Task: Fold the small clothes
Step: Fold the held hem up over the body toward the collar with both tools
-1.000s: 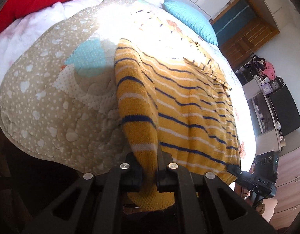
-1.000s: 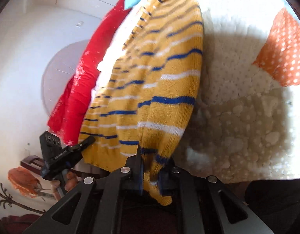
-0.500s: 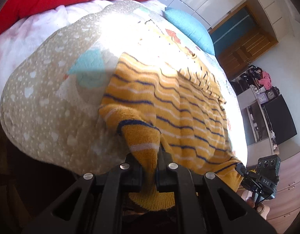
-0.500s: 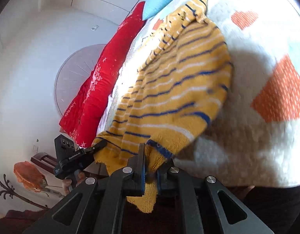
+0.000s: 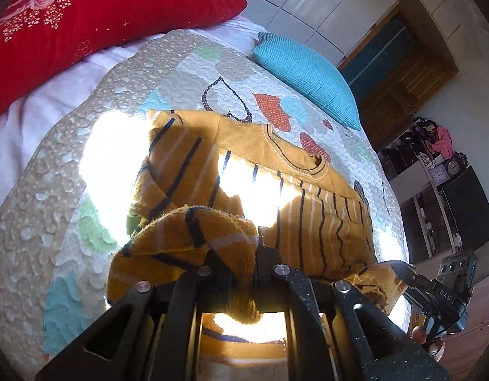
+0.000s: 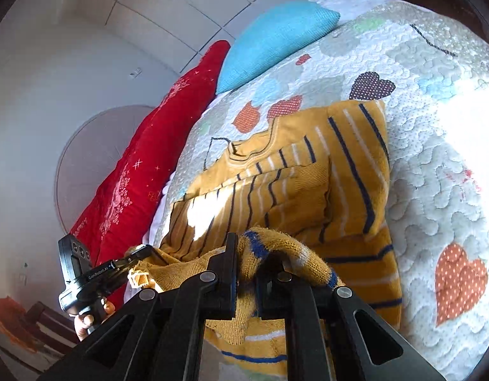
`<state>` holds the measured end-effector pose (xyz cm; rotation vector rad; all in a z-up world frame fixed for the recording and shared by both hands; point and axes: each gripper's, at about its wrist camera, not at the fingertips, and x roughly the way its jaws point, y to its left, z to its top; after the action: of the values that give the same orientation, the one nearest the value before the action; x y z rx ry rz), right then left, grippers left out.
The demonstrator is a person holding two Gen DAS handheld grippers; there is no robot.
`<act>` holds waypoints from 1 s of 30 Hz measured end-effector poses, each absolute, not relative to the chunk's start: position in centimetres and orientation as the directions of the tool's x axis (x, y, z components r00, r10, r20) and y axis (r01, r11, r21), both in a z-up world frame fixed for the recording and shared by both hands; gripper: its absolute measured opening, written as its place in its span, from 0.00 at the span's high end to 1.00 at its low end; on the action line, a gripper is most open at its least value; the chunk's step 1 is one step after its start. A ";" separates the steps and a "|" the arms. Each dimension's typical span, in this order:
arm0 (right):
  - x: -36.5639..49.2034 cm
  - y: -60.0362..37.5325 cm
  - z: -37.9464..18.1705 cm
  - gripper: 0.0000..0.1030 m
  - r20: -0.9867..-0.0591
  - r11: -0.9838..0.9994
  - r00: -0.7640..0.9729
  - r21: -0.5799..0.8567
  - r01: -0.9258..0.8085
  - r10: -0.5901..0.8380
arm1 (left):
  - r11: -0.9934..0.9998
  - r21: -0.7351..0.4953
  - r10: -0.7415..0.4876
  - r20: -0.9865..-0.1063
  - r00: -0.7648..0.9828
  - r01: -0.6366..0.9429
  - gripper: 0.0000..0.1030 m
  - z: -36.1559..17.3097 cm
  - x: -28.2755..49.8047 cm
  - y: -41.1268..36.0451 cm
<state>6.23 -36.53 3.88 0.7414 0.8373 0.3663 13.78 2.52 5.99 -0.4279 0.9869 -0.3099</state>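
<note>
Each claw pinched one bottom corner of the mustard-yellow knitted sweater with navy and white stripes point(image 5: 295, 171): left claw point(image 5: 244, 260), right claw point(image 6: 247, 266). It lay on the patchwork quilted bed point(image 6: 435, 146), collar ahead of both claws, hem lifted toward it.

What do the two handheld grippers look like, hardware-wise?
Both are matte black: the left gripper and right gripper have angular triangular-cutout finger arms with round silver pivot screws. White lettering marks each body: "DAS" on the right, "GenRobot.AI" on the left. No cables visible.
</note>
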 end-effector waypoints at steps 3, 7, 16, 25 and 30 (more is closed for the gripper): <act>8.7 -38.1 2.9 0.91 -0.520 0.650 0.616 0.760 0.016 0.592 | 0.864 -0.500 -0.457 -0.738 0.497 0.052 0.92 5.0 15.9 2.2; 11.6 -39.7 1.5 0.89 -0.485 0.575 0.620 0.815 0.066 0.617 | 0.838 -0.545 -0.482 -0.724 0.493 0.017 0.91 4.4 19.3 2.4; 18.1 -42.5 -1.6 0.42 -0.449 0.443 0.670 0.875 0.196 0.591 | 0.691 -0.713 -0.591 -0.652 0.475 -0.120 0.52 1.2 25.3 4.3; 19.2 -43.4 -0.4 0.39 -0.521 0.544 0.690 0.811 0.216 0.503 | 0.614 -0.770 -0.602 -0.598 0.528 -0.173 0.41 1.0 27.2 7.1; 18.2 -40.2 2.9 0.35 -0.595 0.741 0.668 0.665 0.097 0.447 | 0.650 -0.730 -0.519 -0.628 0.580 -0.210 0.32 2.6 27.1 9.5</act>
<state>18.20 -40.17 2.94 0.7277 0.8318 0.2181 27.08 9.49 2.62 -0.8756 0.9642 -0.2107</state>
